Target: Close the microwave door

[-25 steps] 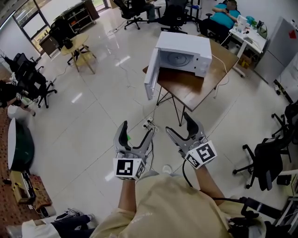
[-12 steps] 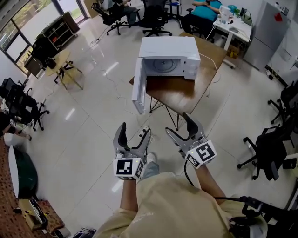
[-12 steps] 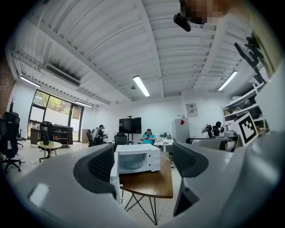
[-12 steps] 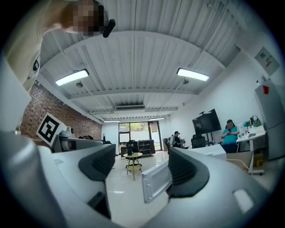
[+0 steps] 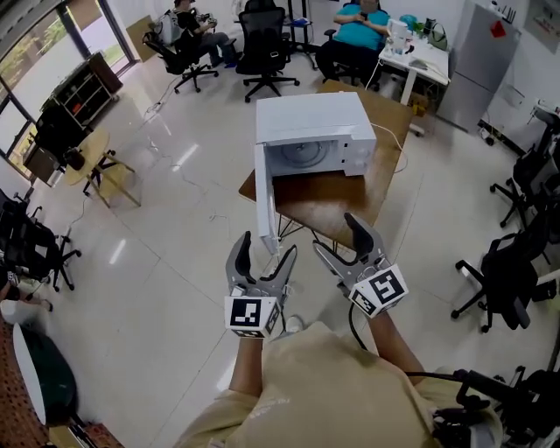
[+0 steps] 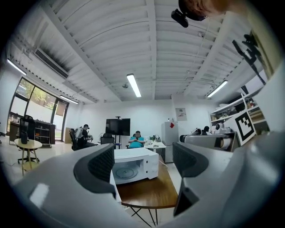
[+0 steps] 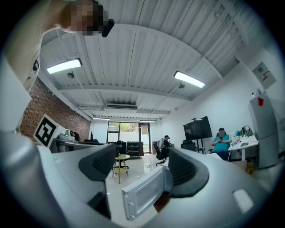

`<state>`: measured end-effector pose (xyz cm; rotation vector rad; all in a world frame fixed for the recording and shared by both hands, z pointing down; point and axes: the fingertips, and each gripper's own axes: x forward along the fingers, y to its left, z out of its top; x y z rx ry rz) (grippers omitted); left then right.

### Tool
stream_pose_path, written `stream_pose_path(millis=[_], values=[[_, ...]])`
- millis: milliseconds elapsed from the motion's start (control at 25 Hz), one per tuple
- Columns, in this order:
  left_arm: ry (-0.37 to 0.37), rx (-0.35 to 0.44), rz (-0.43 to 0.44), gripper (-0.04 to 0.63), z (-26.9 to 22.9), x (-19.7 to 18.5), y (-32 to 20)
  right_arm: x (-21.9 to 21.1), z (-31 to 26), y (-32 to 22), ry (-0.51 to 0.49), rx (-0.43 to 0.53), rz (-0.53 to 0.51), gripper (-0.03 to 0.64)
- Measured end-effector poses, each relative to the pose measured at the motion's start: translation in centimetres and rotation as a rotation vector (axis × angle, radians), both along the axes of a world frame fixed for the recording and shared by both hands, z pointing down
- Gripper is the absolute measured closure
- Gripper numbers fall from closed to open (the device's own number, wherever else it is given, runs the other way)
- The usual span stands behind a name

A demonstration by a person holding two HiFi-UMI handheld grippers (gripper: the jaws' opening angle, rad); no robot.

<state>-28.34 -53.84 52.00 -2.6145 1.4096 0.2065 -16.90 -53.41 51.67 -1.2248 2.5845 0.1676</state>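
A white microwave [image 5: 311, 131] stands on a wooden table [image 5: 354, 197] ahead of me. Its door [image 5: 265, 206] hangs wide open at the left front corner, swung out over the table edge. My left gripper [image 5: 264, 250] is open and empty, just short of the door's lower end, apart from it. To its right my right gripper [image 5: 339, 236] is also open and empty, in front of the table's near edge. The left gripper view frames the microwave [image 6: 133, 164] between the jaws. In the right gripper view the door [image 7: 144, 193] shows its inner window side.
Office chairs [image 5: 262, 52] and seated people [image 5: 359, 22] are behind the table, with a white desk [image 5: 420, 57] and a grey fridge [image 5: 477, 52] at the back right. More chairs [image 5: 503, 276] stand at the right; a small round table [image 5: 92, 157] is at the left.
The microwave and table have come closer and more central in the head view. Both grippers travelled forward toward the open door, jaws unchanged.
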Motion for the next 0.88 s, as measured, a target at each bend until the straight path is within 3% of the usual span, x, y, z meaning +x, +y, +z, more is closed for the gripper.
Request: stream_pose_path(millis=[200, 400, 560, 880], values=[[0.005, -0.003, 0.072, 0.181, 1.6, -4.2, -2.9, -4.4, 0.8, -1.6, 0.019, 0.007, 0.063, 0.256], [0.003, -0.038, 0.096, 0.184, 2.8, -0.4, -6.6, 0.2, 1.6, -4.5, 0.013, -0.019, 0.097, 0.256], [0.009, -0.03, 0.104, 0.184, 3.0, -2.4, -9.6, -1.7, 2.3, -8.0, 0.02, -0.025, 0.1, 0.258], [0.041, 0.007, -0.017, 0.184, 1.7, 4.5, -12.1, 6.5, 1.6, -12.2, 0.06, 0.023, 0.002, 0.258]])
